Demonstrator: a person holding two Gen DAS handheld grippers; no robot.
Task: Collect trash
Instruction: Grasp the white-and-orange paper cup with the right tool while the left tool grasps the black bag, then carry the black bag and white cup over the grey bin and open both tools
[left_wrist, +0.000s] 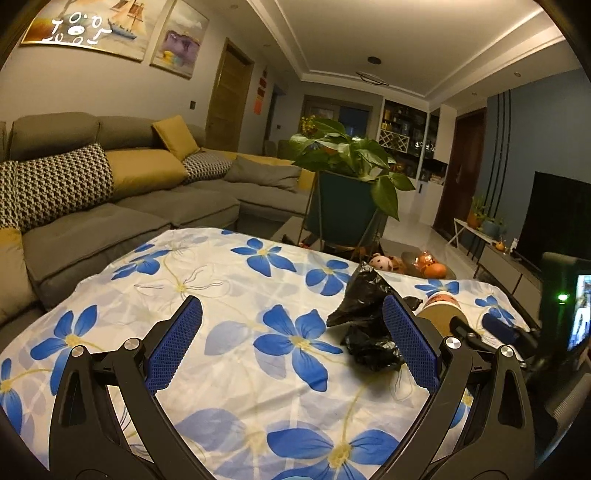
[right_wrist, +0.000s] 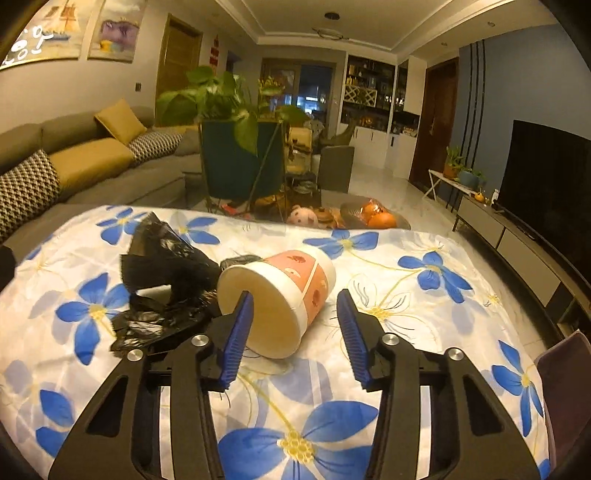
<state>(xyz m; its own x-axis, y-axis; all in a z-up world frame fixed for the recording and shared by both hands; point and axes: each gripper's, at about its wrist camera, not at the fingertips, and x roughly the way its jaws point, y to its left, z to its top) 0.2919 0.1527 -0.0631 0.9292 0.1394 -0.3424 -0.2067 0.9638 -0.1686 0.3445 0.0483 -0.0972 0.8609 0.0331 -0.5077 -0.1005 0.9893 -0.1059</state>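
A paper cup (right_wrist: 280, 295) lay on its side on the floral tablecloth (right_wrist: 406, 325), touching a crumpled black trash bag (right_wrist: 162, 266). The right gripper (right_wrist: 295, 328) gaped around the cup's rim, gripping nothing. The left gripper (left_wrist: 291, 339) hovered wide open, empty, beside the bag.

left tongs (left_wrist: 291, 314) spread wide, right tongs (right_wrist: 295, 306) parted

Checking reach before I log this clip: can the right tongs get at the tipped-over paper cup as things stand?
Probably yes. The right tongs are open, and the paper cup lies on its side right ahead on the tablecloth, mouth toward them. The black trash bag sits beside the cup, not between.
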